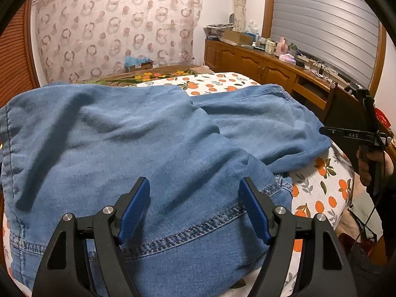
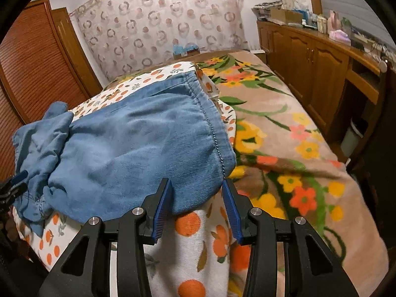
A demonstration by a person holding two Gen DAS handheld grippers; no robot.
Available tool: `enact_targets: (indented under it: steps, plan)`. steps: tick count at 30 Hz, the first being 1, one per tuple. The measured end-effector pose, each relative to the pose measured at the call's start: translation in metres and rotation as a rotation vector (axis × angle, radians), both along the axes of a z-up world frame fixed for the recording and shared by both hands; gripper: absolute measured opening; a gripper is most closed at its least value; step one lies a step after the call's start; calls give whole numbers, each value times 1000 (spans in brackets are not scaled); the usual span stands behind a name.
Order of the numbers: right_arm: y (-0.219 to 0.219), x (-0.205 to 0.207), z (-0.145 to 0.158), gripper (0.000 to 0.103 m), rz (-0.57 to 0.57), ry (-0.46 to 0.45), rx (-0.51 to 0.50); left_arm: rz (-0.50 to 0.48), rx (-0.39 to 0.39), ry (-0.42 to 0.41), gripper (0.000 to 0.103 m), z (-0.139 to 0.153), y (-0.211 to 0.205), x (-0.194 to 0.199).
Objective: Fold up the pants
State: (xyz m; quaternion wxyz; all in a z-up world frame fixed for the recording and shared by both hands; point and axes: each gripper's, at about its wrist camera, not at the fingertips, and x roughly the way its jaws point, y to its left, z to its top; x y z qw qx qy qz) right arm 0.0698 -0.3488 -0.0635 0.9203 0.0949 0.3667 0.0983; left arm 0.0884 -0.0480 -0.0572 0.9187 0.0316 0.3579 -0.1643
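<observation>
The pants (image 1: pixel 138 133) lie spread on a bedsheet (image 1: pixel 321 185) covering the bed, with a blanket (image 2: pixel 284 133) beyond and to the right. A cabinet (image 2: pixel 309 57) stands along the bed's right side; a curtain (image 1: pixel 113 29) hangs behind.

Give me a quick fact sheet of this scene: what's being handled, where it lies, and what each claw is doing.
item: blue denim pants, rumpled, not yet neatly folded
surface: bed with orange-print cover; floral blanket beside it
left claw: open, over the pants near a stitched seam, gripping nothing
right claw: open, at the hem corner of a pant leg, not clamped
background: wooden cabinet with clutter on top
</observation>
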Motion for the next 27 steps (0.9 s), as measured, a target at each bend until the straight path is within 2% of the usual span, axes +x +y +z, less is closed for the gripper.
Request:
enact_targets:
  steps: [3,8,10,11,13,14,15,19,27]
  plan:
    - [-3,3,-3,48,-8,12,29,0,-1,3,76,-1,1,0]
    - [-6,5,-7,48,-20,21,85,0,-3,7,76,-3,1,-1]
    - [-6,5,-8,46,-27,26,77,2,-2,5,76,-3,1,-1]
    - [-6,3,-8,34,-28,13,79,3,-2,4,76,-3,1,-1]
    - [-6,0,-4,27,-29,-11,80,7,-2,-2,76,-2,3,-2]
    - [-7,-2,0,15,-28,-26,84,8,-4,-5,76,-1,3,-2]
    - [-5,-5,3,12,-21,-41,88,10,-7,-8,76,-1,4,-3]
    - [3,-14,26,10,7,-115,58,26,-21,-27,76,6,10,-6]
    - [50,-26,99,10,138,-278,0,54,-39,-89,76,34,28,-17]
